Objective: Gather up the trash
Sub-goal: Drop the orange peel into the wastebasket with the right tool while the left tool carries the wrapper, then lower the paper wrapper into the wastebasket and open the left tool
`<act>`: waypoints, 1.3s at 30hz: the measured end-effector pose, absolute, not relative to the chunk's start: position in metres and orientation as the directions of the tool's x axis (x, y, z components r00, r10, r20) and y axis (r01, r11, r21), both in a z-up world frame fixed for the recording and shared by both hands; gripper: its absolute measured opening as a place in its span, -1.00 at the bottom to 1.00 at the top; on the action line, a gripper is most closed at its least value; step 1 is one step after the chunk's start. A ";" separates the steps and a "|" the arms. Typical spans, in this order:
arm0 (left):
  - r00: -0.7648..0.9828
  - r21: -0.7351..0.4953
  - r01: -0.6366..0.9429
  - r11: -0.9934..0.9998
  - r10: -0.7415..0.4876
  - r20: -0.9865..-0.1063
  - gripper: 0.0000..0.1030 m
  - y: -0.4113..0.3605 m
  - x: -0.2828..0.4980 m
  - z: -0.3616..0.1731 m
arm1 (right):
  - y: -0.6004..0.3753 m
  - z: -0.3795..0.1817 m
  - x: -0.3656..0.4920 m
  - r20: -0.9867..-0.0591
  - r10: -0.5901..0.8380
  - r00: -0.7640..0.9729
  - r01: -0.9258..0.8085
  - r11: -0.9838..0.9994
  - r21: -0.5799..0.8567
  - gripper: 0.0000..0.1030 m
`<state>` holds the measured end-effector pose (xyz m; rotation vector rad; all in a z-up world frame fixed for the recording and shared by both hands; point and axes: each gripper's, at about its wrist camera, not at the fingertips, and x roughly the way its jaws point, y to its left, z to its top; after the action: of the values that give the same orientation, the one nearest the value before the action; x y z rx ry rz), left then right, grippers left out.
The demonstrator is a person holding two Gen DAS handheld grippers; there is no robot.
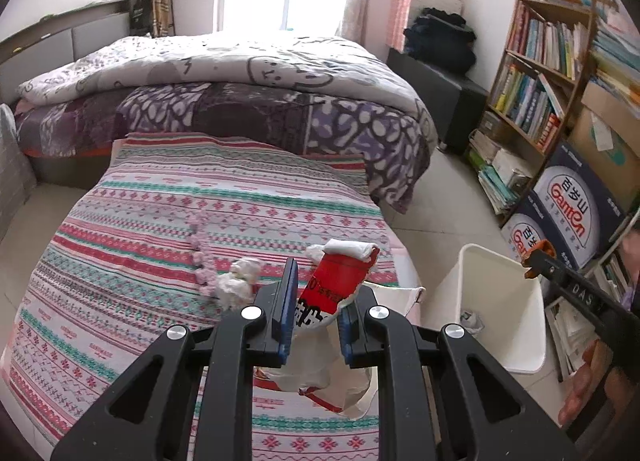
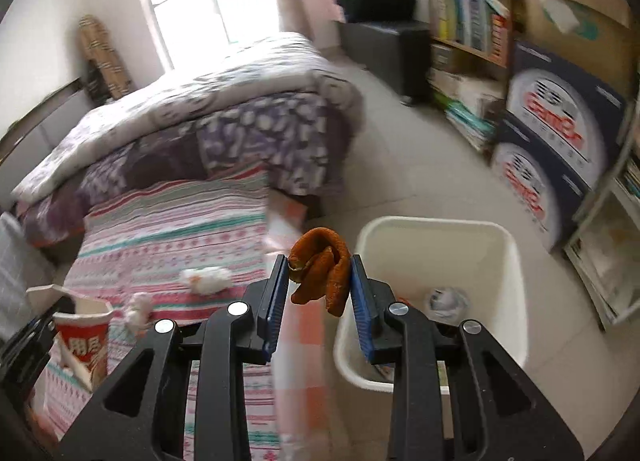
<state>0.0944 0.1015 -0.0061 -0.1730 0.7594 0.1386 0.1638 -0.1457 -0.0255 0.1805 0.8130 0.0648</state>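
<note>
A striped bench (image 1: 160, 213) is set before the bed (image 1: 240, 73), one white bin (image 2: 440, 245) beside it. Two crumpled tissues (image 1: 236, 285), perhaps, are left on the bench. A red carton (image 1: 336, 281) is clamped by the left hand-held gripper (image 1: 314, 301), an orange peel (image 2: 320, 273) by the right hand-held gripper (image 2: 320, 289).

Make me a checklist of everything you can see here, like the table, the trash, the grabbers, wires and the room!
Surface: striped cloth over a table beside the bed.
Job's things: red paper cup in the left gripper; orange peel in the right gripper; white bin on the floor holding a wad; tissue wads on the cloth.
Clutter: nothing else seen.
Grippers: both shut on trash.
Cables: nothing seen.
Surroundings: bookshelf, blue cartons, window.
</note>
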 end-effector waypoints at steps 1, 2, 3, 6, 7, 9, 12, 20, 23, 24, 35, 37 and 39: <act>0.717 -0.105 -0.180 0.978 0.058 -0.695 -0.65 0.098 0.096 -0.007 | -0.152 -0.027 0.165 -0.722 0.114 0.682 0.032 0.982 0.185 -0.43; 0.716 -0.103 -0.174 0.979 0.054 -0.696 -0.65 0.094 0.097 -0.008 | -0.157 -0.028 0.165 -0.728 0.101 0.678 0.051 0.982 0.184 -0.43; 0.716 -0.103 -0.168 0.980 0.050 -0.696 -0.65 0.090 0.098 -0.008 | -0.164 -0.030 0.166 -0.734 0.088 0.673 0.071 0.981 0.183 -0.43; 0.717 -0.103 -0.148 0.984 0.035 -0.697 -0.65 0.080 0.102 -0.010 | -0.180 -0.034 0.167 -0.748 0.060 0.661 0.121 0.975 0.185 -0.42; 0.717 -0.105 -0.138 0.985 0.026 -0.697 -0.65 0.075 0.103 -0.011 | -0.185 -0.034 0.167 -0.752 0.054 0.657 0.133 0.973 0.186 -0.40; 0.716 -0.109 -0.124 0.986 0.012 -0.698 -0.65 0.067 0.105 -0.013 | -0.194 -0.035 0.167 -0.757 0.036 0.653 0.165 0.968 0.188 -0.39; 0.712 -0.119 -0.089 0.989 -0.020 -0.702 -0.65 0.051 0.109 -0.017 | -0.208 -0.035 0.166 -0.760 0.019 0.650 0.202 0.960 0.196 -0.33; 0.695 -0.128 0.013 0.992 -0.101 -0.712 -0.65 -0.003 0.117 -0.029 | -0.241 -0.032 0.160 -0.755 -0.061 0.653 0.299 0.936 0.184 0.25; 0.686 -0.128 0.052 0.990 -0.129 -0.717 -0.65 -0.021 0.120 -0.034 | -0.252 -0.032 0.159 -0.754 -0.072 0.653 0.323 0.927 0.191 0.36; 0.683 -0.127 0.068 0.990 -0.139 -0.717 -0.65 -0.028 0.121 -0.036 | -0.257 -0.031 0.157 -0.752 -0.077 0.654 0.335 0.921 0.197 0.39; 0.632 -0.257 0.167 0.952 -0.304 -0.713 -0.64 -0.063 0.134 -0.043 | -0.290 -0.024 0.154 -0.744 -0.086 0.663 0.404 0.877 0.259 0.51; 0.626 -0.274 0.181 0.945 -0.325 -0.709 -0.64 -0.068 0.138 -0.043 | -0.292 -0.023 0.153 -0.740 -0.088 0.666 0.411 0.872 0.266 0.53; 0.619 -0.293 0.190 0.937 -0.346 -0.705 -0.63 -0.075 0.143 -0.043 | -0.294 -0.021 0.152 -0.737 -0.088 0.670 0.416 0.866 0.275 0.53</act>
<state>0.1434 -0.0749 -0.0430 -0.1969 0.8502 -0.3101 0.1524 -0.2943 -0.0214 0.4486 0.7901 -0.2952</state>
